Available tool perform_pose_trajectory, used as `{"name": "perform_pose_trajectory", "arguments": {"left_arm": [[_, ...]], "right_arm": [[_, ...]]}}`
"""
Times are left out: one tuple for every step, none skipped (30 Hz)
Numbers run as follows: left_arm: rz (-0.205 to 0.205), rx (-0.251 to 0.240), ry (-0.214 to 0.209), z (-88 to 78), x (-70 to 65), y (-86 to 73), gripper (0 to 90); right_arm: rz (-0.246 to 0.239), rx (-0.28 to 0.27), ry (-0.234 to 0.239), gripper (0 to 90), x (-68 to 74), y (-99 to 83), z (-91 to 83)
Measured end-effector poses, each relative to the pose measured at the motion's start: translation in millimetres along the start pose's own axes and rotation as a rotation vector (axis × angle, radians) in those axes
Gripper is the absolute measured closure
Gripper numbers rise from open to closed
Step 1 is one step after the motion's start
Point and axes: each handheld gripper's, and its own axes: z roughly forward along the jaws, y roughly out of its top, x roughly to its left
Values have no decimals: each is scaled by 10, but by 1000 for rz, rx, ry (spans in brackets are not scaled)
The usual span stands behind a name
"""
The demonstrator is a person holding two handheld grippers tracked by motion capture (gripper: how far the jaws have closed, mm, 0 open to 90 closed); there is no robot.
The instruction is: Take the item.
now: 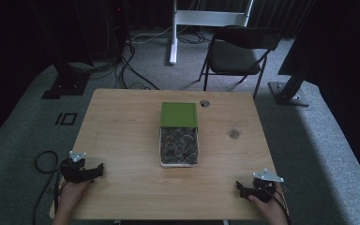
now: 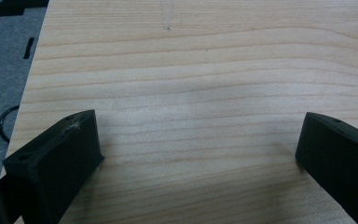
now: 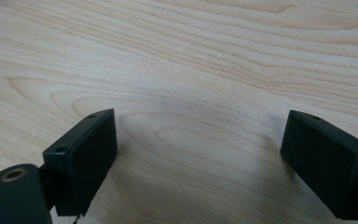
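High view: wooden table (image 1: 122, 140); at centre a white tray (image 1: 178, 164) of dark, indistinct contents, its green lid (image 1: 179, 114) lying at the tray's 12 o'clock end, partly over it. Folding chair (image 1: 236, 51) on the carpet beyond the table's 12 o'clock edge. Left tongs (image 1: 96, 170) at 8 o'clock, near the table's edge, well apart from the tray. Right tongs (image 1: 240, 187) at 4 o'clock, likewise apart. Left gripper view: left tongs (image 2: 198, 149) spread wide, bare wood between, nothing held. Right gripper view: right tongs (image 3: 198, 149) spread wide over bare wood, nothing held.
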Motion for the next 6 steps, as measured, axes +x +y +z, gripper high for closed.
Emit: {"name": "perform_pose_trajectory", "arguments": {"left_arm": [[-12, 1, 12, 3, -3, 3, 3], [-22, 1, 20, 5, -7, 6, 3], [-27, 2, 26, 7, -11, 9, 3], [-29, 3, 28, 6, -10, 9, 3], [-31, 3, 29, 5, -8, 8, 3], [-31, 3, 29, 5, -8, 8, 3]], "right_arm": [[10, 0, -8, 106, 12, 5, 6], [14, 0, -13, 106, 19, 10, 11], [17, -1, -16, 106, 26, 15, 16], [18, -1, -18, 106, 29, 19, 21], [18, -1, -19, 106, 30, 23, 25], [23, -1, -22, 106, 33, 28, 30]]}}
